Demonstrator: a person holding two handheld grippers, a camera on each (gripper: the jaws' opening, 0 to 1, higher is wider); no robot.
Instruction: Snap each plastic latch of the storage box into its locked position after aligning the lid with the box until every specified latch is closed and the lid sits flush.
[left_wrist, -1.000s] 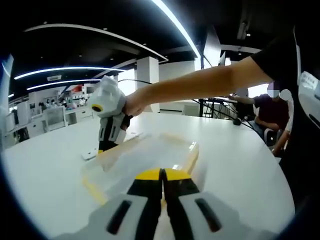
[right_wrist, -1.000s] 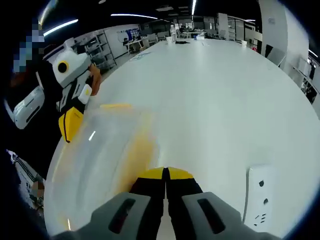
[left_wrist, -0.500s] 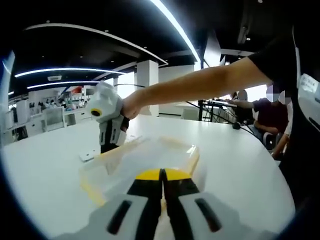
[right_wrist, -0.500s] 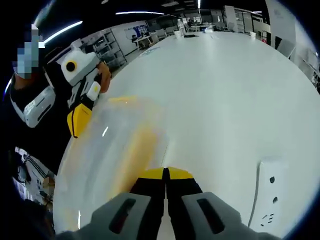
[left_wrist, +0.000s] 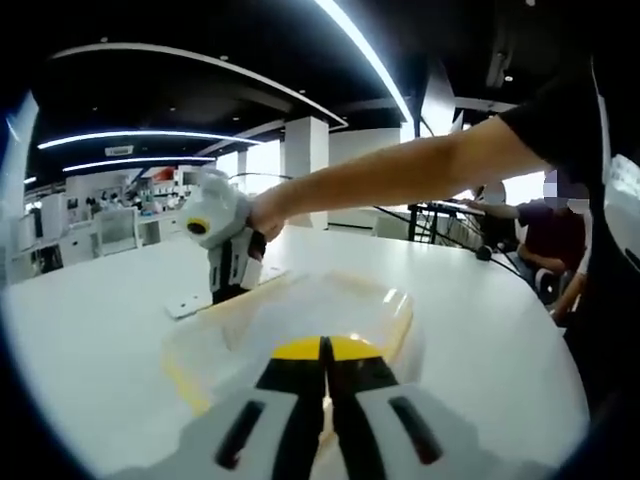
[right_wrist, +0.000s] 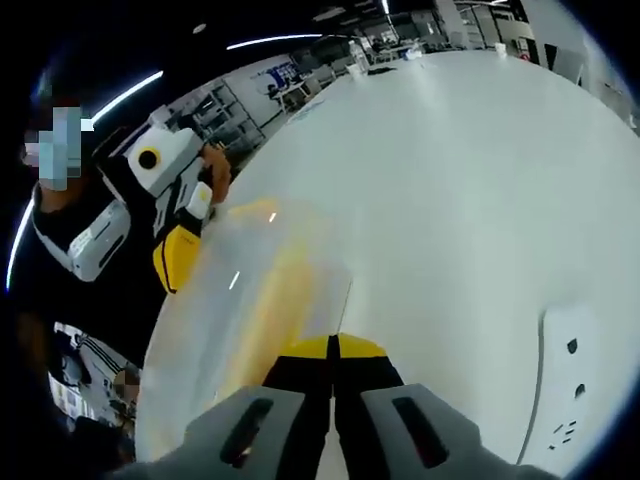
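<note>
- In the left gripper view, the left gripper (left_wrist: 323, 352) rises from the bottom centre of the frame; its yellow-tipped jaws stand pressed together with only a thin dark seam between them, holding nothing that can be made out.
- Just beyond those tips lies the storage box (left_wrist: 300, 325), a clear plastic box with yellow edges, flat on the white tabletop (left_wrist: 90, 320) in the lower middle of the frame.
- At the box's far end, left of centre, the right gripper (left_wrist: 232, 288) points down at it, carried by a bare arm (left_wrist: 400, 165) reaching in from the right; whether its tips touch the box cannot be told.
- A white power strip (left_wrist: 215, 295) lies on the tabletop just beside that far end.
- In the right gripper view, the right gripper's jaws also stand closed at the bottom centre, directly over the blurred box, whose yellow latch (right_wrist: 270, 305) streaks through the lower left.
- The left gripper shows at the upper left of that frame, its yellow tip at the box's far edge.
- The power strip sits at the lower right.
- A seated person (left_wrist: 548, 230) is at the right edge of the left gripper view.
</note>
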